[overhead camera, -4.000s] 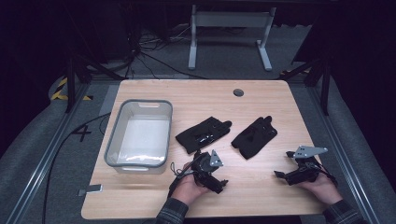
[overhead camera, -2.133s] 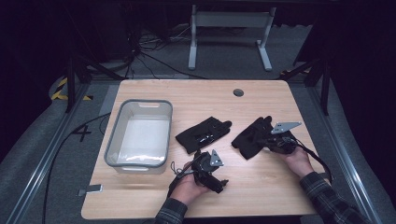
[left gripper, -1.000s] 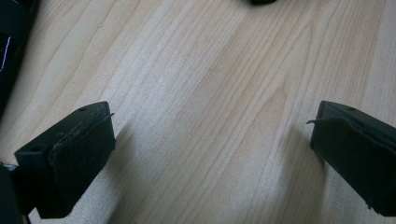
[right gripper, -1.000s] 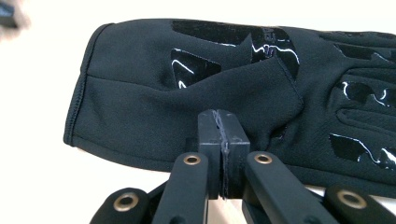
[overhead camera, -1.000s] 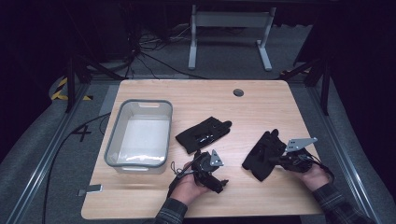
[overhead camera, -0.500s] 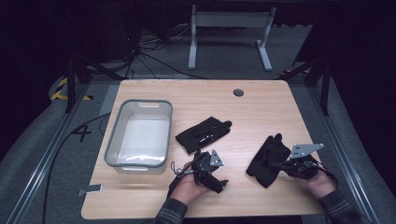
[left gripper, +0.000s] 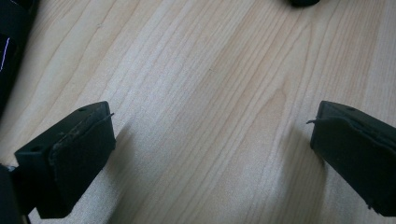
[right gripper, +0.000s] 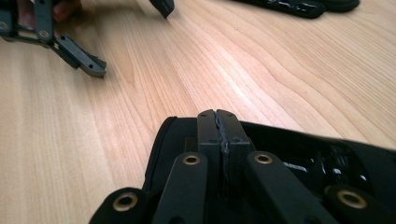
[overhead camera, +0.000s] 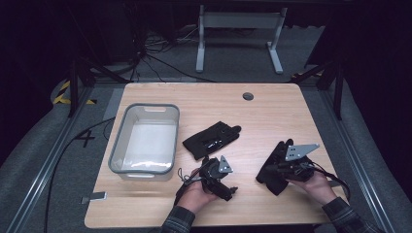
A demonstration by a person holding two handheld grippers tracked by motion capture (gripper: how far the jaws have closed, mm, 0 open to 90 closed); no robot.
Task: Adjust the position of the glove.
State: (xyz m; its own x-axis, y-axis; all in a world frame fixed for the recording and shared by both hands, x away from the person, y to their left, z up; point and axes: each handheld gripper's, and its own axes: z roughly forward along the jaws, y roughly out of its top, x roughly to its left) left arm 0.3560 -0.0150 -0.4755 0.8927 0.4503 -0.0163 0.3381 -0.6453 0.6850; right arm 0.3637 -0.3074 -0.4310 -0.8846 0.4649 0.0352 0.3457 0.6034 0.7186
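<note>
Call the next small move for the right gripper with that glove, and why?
Probably carry the black glove left toward the grey bin. The right gripper has its jaws shut on the glove's edge near the table's right front, and the bin stands at the left. The left gripper rests open over bare wood, and the second glove lies untouched.

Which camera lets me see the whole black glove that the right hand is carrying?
The high view: the held black glove shows there whole, hanging from the right hand-held gripper above the table. The right gripper view shows just a close-up part of it under the closed jaws.
</note>
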